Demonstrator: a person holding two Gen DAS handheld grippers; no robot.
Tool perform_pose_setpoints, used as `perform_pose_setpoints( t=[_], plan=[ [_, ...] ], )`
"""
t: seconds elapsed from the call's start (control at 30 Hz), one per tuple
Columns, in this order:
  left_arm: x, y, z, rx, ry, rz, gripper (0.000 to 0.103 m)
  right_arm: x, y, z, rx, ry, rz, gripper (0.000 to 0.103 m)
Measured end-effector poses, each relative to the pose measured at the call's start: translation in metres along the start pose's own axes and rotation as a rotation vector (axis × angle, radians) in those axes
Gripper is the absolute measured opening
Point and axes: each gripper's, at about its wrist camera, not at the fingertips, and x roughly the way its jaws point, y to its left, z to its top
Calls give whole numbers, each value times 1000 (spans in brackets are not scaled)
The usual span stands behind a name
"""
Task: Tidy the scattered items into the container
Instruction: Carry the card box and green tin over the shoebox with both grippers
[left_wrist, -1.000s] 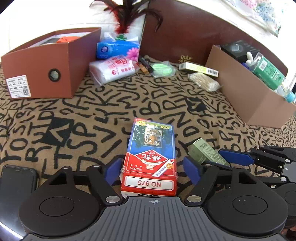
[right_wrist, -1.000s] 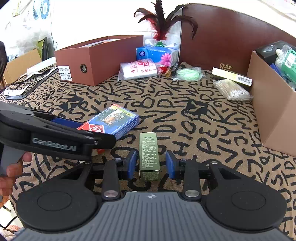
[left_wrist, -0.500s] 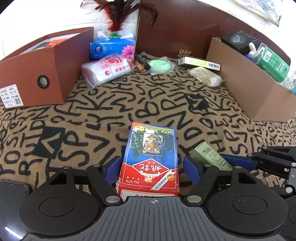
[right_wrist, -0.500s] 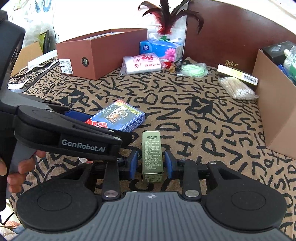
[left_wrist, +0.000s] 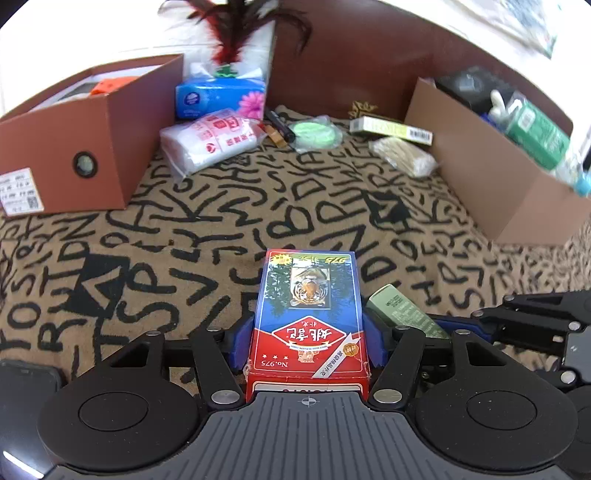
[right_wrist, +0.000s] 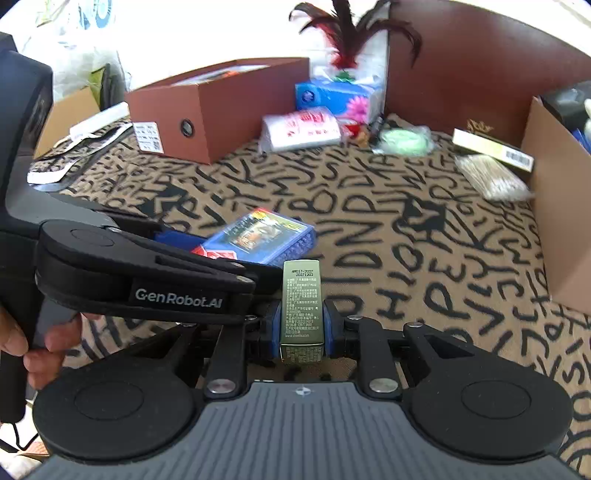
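Card box (left_wrist: 308, 317) lengthwise between closing left tool (left_wrist: 308, 345) | green box (right_wrist: 302, 314) lengthwise, right tool (right_wrist: 302, 326) clamped

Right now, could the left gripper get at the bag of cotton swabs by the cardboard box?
Probably not yet. The left gripper is closing around the card pack, so its jaws are occupied. Otherwise the cloth toward the cotton swabs looks clear.

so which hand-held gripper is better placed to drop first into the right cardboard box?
Right. The right hand-held gripper is shut on the green box, nearer the cardboard box. The left one is closing on the card pack.
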Motion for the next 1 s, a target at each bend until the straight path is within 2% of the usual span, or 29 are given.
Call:
perform_pose_setpoints(
  t=[0.33,0.43,0.67,0.83,1.0],
  plan=[
    [-47,18,30,-39,-144,10,62,-13,11,47,-16,-97,44,25],
    [-62,30,48,-56,-191,27,62,-14,17,73,-24,-134,67,25],
    [-90,66,102,-84,-307,65,62,-4,42,144,-86,-227,61,25],
    [-83,103,148,-91,-312,141,62,24,55,192,-96,-256,61,25],
    [-61,148,185,-138,-279,141,62,65,72,232,-161,-244,45,25]
  ],
)
